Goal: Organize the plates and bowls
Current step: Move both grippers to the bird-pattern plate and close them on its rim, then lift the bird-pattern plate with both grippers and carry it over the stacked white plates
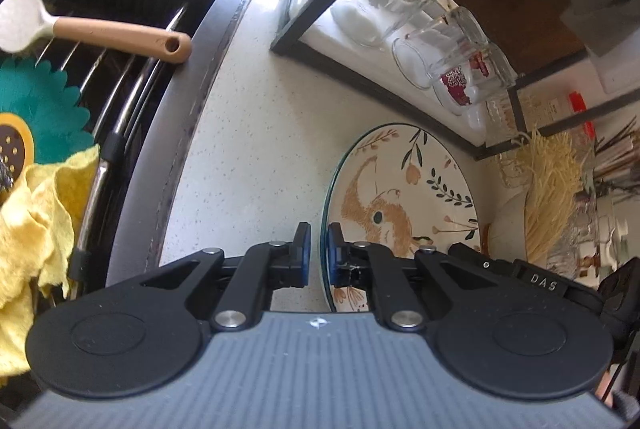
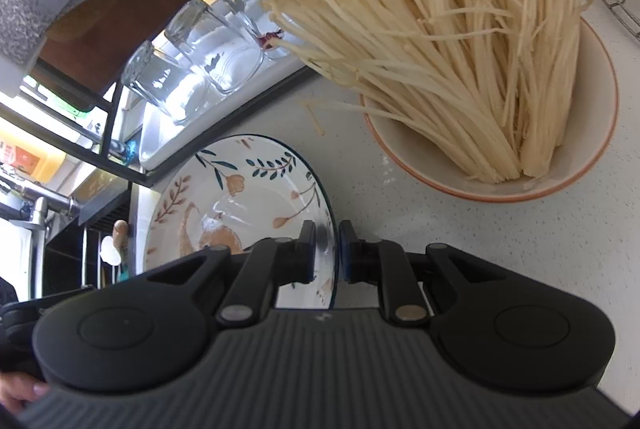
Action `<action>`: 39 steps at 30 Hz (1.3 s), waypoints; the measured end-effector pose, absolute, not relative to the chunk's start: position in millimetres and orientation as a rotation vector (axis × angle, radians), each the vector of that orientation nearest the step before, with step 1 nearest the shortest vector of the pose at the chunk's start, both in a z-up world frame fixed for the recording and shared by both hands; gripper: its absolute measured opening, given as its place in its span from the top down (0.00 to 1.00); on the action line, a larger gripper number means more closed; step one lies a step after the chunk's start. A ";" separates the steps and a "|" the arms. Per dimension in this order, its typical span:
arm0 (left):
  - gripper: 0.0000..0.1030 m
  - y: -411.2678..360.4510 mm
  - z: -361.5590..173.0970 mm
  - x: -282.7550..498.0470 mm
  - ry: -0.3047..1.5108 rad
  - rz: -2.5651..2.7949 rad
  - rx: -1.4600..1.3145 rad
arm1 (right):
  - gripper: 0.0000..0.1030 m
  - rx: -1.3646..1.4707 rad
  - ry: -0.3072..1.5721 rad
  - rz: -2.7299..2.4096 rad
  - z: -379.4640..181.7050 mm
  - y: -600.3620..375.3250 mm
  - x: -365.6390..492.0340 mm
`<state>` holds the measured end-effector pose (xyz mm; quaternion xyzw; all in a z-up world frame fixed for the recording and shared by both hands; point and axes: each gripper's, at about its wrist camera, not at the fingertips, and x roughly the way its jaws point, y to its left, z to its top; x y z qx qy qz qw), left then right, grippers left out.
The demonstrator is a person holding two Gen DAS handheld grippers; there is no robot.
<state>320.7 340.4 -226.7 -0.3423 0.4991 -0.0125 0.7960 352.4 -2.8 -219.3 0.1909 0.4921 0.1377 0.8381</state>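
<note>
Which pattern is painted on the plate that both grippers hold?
The plate is cream with an orange-brown rabbit, dark green leaf sprigs and a dark rim; the left wrist view shows it best.

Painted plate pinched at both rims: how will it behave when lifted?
Likely rigid: the plate looks glazed ceramic, so no flex. The glossy sheen under the right gripper suggests a slippery rim. The left gripper also straddles only a thin edge, so it may pivot or slip, and would probably chip if dropped.

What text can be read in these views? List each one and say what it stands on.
"DAS": white letters on the black body of the other gripper, at the lower right of the left wrist view.
Red print on a glass in the rack: too blurred to read.
Orange label at the far left of the right wrist view: unreadable.
</note>
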 end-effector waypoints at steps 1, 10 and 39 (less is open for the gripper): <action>0.92 339.6 -225.8 320.5 1.071 -0.023 -0.731 | 0.86 0.398 1.036 0.293 -219.3 -2.0 352.5; 0.94 326.1 -217.0 316.9 1.086 0.032 -0.658 | 0.86 0.300 1.019 0.356 -213.2 3.6 351.8; 0.94 284.8 -131.7 199.0 0.871 0.250 -0.720 | 0.86 0.221 0.957 0.699 -170.9 -23.5 301.5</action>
